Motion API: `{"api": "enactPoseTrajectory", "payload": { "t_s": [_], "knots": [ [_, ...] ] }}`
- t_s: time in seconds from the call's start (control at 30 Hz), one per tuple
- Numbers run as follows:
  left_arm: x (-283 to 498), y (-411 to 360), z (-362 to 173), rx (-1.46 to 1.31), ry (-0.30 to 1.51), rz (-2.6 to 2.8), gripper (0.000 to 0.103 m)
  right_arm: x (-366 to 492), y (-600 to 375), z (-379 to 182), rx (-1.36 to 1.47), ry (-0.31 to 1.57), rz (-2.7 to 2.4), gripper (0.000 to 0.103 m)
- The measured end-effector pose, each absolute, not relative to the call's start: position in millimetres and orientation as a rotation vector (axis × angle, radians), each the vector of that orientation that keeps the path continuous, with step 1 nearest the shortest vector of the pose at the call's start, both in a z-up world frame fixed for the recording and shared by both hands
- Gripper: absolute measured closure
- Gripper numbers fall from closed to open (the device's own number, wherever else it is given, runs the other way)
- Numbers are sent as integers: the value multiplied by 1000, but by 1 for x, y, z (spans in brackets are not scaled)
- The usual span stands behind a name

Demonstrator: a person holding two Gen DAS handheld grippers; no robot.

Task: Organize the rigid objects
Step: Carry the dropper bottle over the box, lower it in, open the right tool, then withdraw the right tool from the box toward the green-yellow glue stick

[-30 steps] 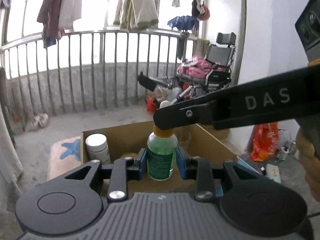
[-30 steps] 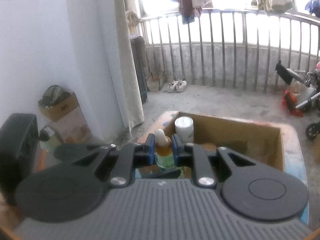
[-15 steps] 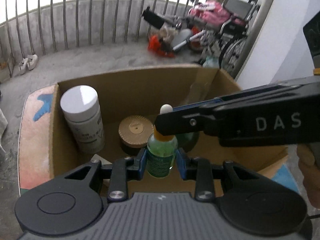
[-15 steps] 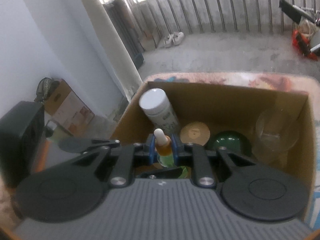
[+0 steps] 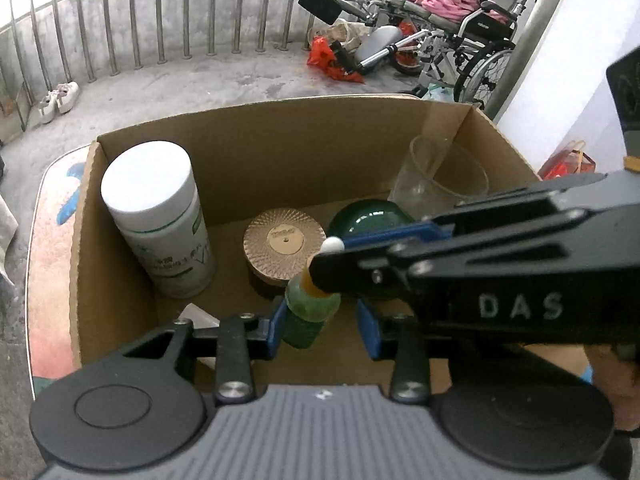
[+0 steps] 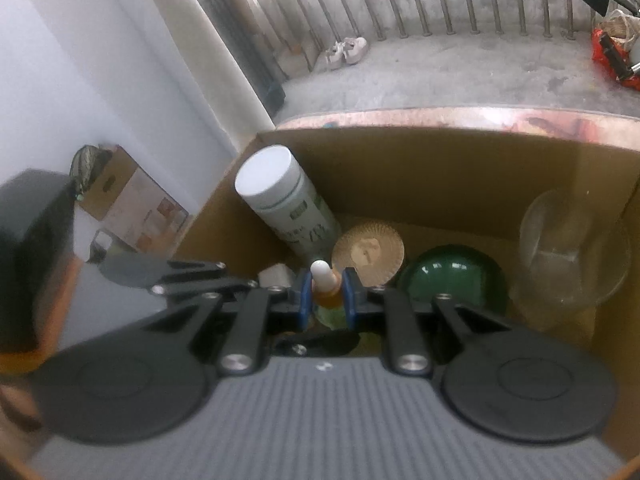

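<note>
A small green dropper bottle (image 5: 308, 314) with an orange neck and white tip hangs inside a cardboard box (image 5: 280, 136). My right gripper (image 6: 325, 300) is shut on the bottle's orange neck (image 6: 326, 296). My left gripper (image 5: 323, 326) has opened around the bottle's body; its left pad touches it, the right pad stands apart. In the box stand a white-capped jar (image 5: 156, 216), a round gold-lidded tin (image 5: 284, 240), a dark green bowl (image 5: 370, 218) and a clear glass (image 5: 436, 182).
The box sits on a pinkish patterned table (image 5: 48, 264). The right gripper's arm (image 5: 500, 280) crosses the left wrist view. A wheelchair (image 5: 460, 40) and railing (image 5: 160, 20) stand beyond. A small cardboard box (image 6: 132, 204) and a wall (image 6: 100, 60) are at left.
Both grippers tilted down and lowered the bottle into the box. My left gripper's fingers have spread apart from the bottle; the right stays shut on its neck.
</note>
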State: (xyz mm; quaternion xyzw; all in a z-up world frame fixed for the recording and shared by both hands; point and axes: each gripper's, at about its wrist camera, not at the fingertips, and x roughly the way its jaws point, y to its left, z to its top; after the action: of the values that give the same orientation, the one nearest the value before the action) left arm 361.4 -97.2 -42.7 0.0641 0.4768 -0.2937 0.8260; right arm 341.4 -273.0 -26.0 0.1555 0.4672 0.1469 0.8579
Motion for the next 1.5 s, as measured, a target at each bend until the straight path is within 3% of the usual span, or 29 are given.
{"api": "enactPoseTrajectory", "payload": {
  "t_s": [0.1, 0.2, 0.27, 0.37, 0.6, 0.73, 0.8, 0.87, 0.9, 0.93, 0.97, 1.0, 1.3, 1.5],
  "knots": [
    [362, -98, -42, 134, 1011, -630, 57, 340, -271, -28, 318, 980, 320, 87],
    [358, -100, -38, 133, 979, -635, 43, 340, -271, -28, 329, 987, 321, 85],
    [352, -98, -32, 133, 943, -644, 30, 339, -271, -26, 331, 993, 309, 73],
    [341, -93, -20, 137, 897, -642, 20, 335, -273, -20, 336, 980, 290, 50],
    [258, -28, 34, 76, 708, -616, 15, 259, -299, 39, 414, 822, 282, 49],
    [166, 2, 27, 88, 693, -766, 15, 149, -288, 58, 381, 780, 412, 50],
    [131, -7, -4, 125, 797, -803, 29, 105, -261, 31, 313, 881, 448, 54],
    [107, -25, -40, 191, 881, -836, 50, 78, -230, -12, 240, 1013, 428, 71],
    [97, -36, -59, 247, 908, -812, 53, 70, -220, -31, 219, 1059, 424, 73],
    [91, -44, -76, 302, 922, -782, 58, 64, -209, -51, 200, 1103, 417, 84],
    [87, -48, -84, 323, 915, -758, 63, 61, -203, -66, 183, 1123, 405, 87],
    [83, -48, -84, 331, 865, -738, 63, 58, -201, -75, 182, 1108, 394, 93],
    [102, -40, -89, 309, 857, -687, 60, 54, -198, -67, 117, 1078, 356, 93],
    [103, -28, -87, 240, 863, -696, 47, 64, -199, -71, 151, 1066, 336, 92]
  ]
}}
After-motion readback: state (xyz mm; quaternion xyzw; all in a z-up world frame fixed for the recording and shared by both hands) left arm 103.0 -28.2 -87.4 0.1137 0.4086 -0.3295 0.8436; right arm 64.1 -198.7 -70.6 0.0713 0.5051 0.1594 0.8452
